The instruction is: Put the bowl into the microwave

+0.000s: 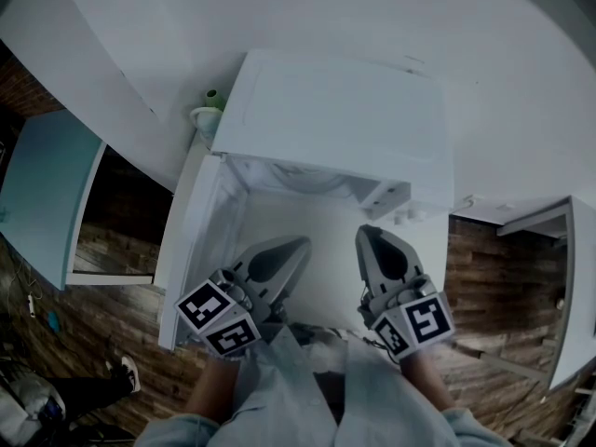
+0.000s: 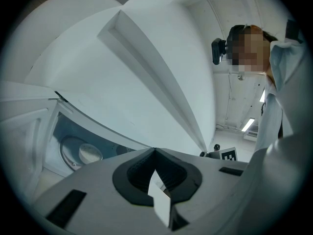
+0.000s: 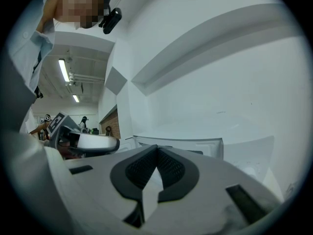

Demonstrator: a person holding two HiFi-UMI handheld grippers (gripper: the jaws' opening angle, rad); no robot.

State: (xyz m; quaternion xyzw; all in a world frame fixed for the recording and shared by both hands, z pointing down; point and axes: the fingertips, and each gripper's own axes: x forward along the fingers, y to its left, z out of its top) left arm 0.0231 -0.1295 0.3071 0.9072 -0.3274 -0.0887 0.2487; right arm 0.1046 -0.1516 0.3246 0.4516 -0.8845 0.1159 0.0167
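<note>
A white microwave (image 1: 335, 119) stands on a white table, with its door (image 1: 196, 236) swung open to the left. Behind its left corner sits a small white bowl-like vessel (image 1: 207, 115) with something green at it. In the left gripper view a pale round dish (image 2: 80, 153) shows in the microwave's opening; whether it is a bowl or the turntable I cannot tell. My left gripper (image 1: 296, 245) and right gripper (image 1: 368, 234) hover side by side in front of the microwave. Both are shut, with nothing between the jaws (image 2: 155, 153) (image 3: 157, 148).
White wall panels rise behind the microwave. Wooden floor (image 1: 503, 268) lies to both sides of the table, with a pale blue cabinet (image 1: 42, 194) at the left and a white stand (image 1: 559, 277) at the right. A person's shoe (image 1: 126, 372) is at the lower left.
</note>
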